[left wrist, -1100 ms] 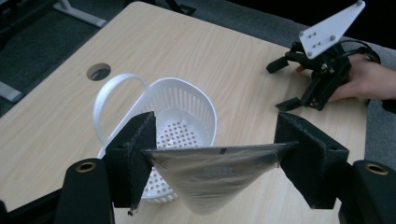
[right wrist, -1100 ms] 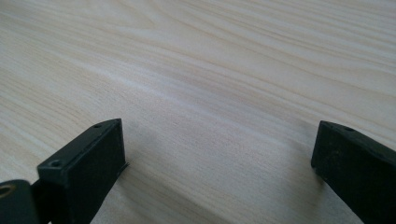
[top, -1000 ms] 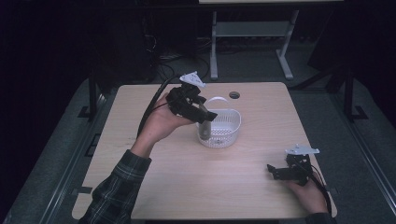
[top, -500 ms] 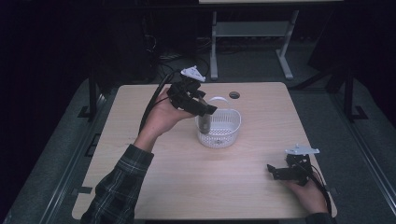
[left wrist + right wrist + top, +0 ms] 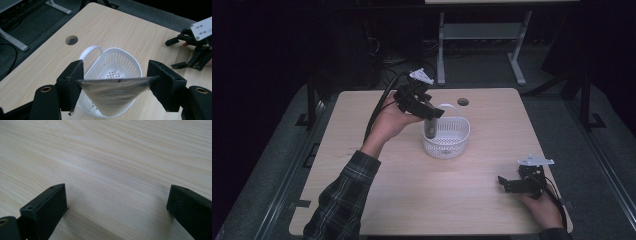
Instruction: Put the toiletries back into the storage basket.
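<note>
My right gripper [image 5: 512,184] rests near the table's [image 5: 362,165] front edge, jaws wide apart with nothing between them. Farther off, my left gripper [image 5: 115,83] clamps a grey cone-shaped filter [image 5: 113,93] (point down) just above the white basket [image 5: 452,142] mid-table.

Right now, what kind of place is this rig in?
Probably a lab or test workspace, not a home: a bare wooden table with a cable hole, dark grey carpet, and a metal desk frame with trailing cables behind. The only prop is a white perforated basket.
</note>
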A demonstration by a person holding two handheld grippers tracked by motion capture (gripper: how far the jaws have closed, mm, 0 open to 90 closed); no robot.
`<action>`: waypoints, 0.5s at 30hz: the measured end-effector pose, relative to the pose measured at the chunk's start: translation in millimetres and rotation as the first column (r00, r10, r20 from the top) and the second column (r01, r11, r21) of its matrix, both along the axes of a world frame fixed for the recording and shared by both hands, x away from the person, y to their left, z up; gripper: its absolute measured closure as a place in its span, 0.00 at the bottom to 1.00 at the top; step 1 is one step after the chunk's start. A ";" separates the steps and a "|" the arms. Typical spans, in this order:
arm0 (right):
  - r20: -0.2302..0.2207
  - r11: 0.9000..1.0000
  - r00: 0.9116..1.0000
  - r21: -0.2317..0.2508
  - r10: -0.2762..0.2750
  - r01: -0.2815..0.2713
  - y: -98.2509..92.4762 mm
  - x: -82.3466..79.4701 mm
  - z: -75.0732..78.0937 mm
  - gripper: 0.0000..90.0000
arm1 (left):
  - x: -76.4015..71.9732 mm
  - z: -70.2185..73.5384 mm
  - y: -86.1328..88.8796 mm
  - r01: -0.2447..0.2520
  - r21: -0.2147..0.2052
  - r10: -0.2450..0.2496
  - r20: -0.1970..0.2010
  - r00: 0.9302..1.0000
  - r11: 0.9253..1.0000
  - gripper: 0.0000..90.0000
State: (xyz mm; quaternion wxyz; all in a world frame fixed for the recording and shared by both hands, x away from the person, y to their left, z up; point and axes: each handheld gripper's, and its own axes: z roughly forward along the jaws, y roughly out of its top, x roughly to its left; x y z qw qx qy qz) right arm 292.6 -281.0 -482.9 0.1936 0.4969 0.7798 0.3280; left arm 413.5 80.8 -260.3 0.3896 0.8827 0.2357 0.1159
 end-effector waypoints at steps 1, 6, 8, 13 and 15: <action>0.000 1.000 1.000 0.000 0.000 0.000 0.0 0.0 0.0 0.03 | 0.8 -0.4 -0.2 0.002 0.004 -0.002 0.001 1.000 1.000 0.33; 0.000 1.000 1.000 0.000 0.000 0.000 0.0 0.0 0.0 0.03 | 3.4 -3.2 -3.0 -0.003 0.007 0.003 0.002 1.000 1.000 0.33; 0.000 1.000 1.000 0.000 0.000 0.000 0.0 0.0 0.0 0.03 | 5.0 -4.8 -4.0 0.000 0.017 0.000 0.005 1.000 1.000 0.33; -0.001 1.000 1.000 -0.001 0.001 -0.001 -0.1 0.0 0.1 0.03 | 7.7 -9.4 -6.8 -0.002 0.033 0.002 0.000 1.000 0.999 0.33; -0.001 1.000 1.000 0.000 0.001 -0.001 0.0 0.0 0.0 0.03 | 9.0 -12.5 -7.5 -0.008 0.033 0.008 -0.005 1.000 0.999 0.33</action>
